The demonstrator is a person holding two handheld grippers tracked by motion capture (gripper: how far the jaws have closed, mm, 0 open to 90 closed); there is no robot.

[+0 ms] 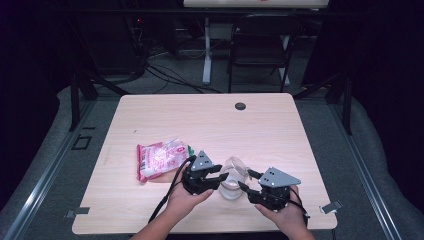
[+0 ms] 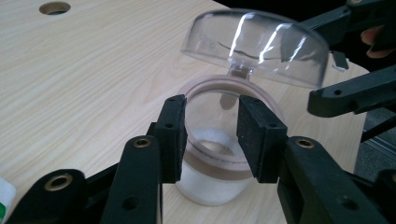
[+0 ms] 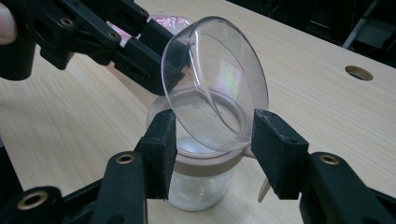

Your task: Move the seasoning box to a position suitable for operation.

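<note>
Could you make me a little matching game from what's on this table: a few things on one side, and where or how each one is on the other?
Things:
1. clear domed lid
2. clear jar
3. pink and white packet
4. round hole

Descriptions:
A. lying flat on the table, to the left of the hand-held grippers
B. flipped up on its hinge, tilted
C. in the table top near its far edge
D. upright, with white powder at its bottom

Pairs: 1-B, 2-D, 3-A, 4-C

The pink packet [image 1: 161, 158] bore print too small to read; the left gripper [image 1: 226, 175] hid part of the clear jar [image 1: 233, 184]; the forearms were cut off by the high view's bottom edge; the background lay dark.
</note>
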